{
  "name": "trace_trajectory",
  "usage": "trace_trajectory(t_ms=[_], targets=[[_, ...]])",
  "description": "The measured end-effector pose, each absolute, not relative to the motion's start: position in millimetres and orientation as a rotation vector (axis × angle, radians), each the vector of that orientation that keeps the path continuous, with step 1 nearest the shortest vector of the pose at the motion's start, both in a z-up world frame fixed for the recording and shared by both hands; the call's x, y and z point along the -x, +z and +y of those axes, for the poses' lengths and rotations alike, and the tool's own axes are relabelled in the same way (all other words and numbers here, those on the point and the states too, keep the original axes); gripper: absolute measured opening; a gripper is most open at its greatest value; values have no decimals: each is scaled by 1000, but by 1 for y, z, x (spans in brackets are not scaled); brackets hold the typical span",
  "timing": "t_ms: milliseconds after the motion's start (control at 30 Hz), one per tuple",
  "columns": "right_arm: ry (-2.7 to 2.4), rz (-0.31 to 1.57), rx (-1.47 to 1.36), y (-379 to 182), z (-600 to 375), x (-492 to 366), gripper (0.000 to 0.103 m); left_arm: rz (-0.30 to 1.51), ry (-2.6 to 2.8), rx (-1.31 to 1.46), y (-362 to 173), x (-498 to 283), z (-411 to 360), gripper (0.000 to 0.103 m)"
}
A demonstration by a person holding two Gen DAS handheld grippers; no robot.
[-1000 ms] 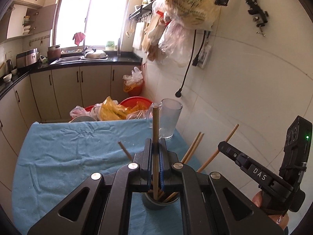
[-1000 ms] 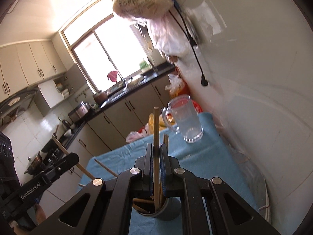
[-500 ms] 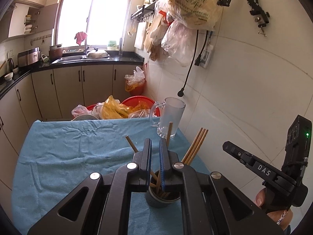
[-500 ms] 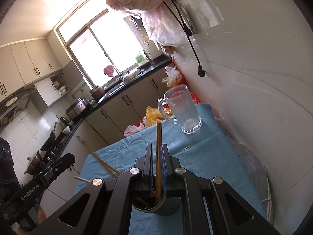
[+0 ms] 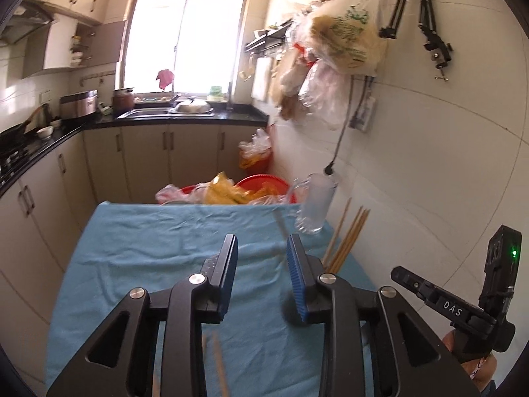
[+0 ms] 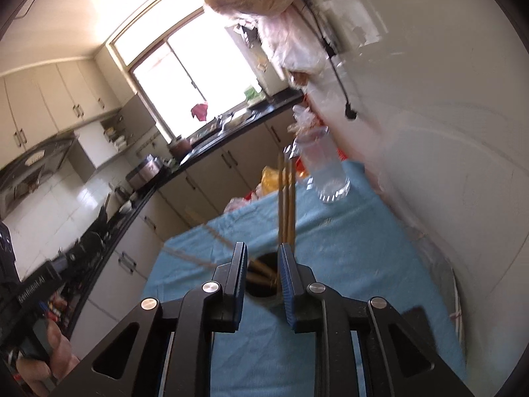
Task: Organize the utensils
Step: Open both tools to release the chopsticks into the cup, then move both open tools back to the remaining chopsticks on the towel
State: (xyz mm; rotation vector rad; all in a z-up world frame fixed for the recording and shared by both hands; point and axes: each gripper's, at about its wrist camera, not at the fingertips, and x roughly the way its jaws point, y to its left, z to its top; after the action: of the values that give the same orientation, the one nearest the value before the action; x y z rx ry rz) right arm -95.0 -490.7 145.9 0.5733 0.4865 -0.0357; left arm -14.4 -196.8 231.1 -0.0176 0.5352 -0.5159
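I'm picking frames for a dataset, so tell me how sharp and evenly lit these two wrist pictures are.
Left wrist view: window blown out white, chopsticks and glass mug slightly smeared, walls bowed by the fisheye. Right wrist view: stronger motion blur on chopsticks and mug, window overexposed, scene tilted.

The cup holding the chopsticks is mostly hidden behind the right tongs; only its dark mouth shows between them, and the sticks are smeared by motion. In the left wrist view, a blurred stick runs off the near edge, and the right tongs' far side is cut off.
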Motion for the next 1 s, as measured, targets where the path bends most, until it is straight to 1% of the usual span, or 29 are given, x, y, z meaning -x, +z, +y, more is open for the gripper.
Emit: trace_trajectory(t_ms=[167, 367, 500, 767, 1000], targets=[[0, 575, -535, 121, -460, 92, 21, 591, -436, 43, 205, 16, -148, 30], [50, 660, -467, 97, -419, 85, 21, 726, -332, 71, 151, 6, -92, 30], [101, 714, -462, 82, -395, 77, 21, 812, -292, 80, 115, -1, -72, 30], [146, 788, -430, 68, -370, 67, 21, 963, -281, 37, 59, -33, -80, 30], [136, 816, -418, 61, -366, 66, 22, 1032, -260, -26, 25, -48, -96, 29]])
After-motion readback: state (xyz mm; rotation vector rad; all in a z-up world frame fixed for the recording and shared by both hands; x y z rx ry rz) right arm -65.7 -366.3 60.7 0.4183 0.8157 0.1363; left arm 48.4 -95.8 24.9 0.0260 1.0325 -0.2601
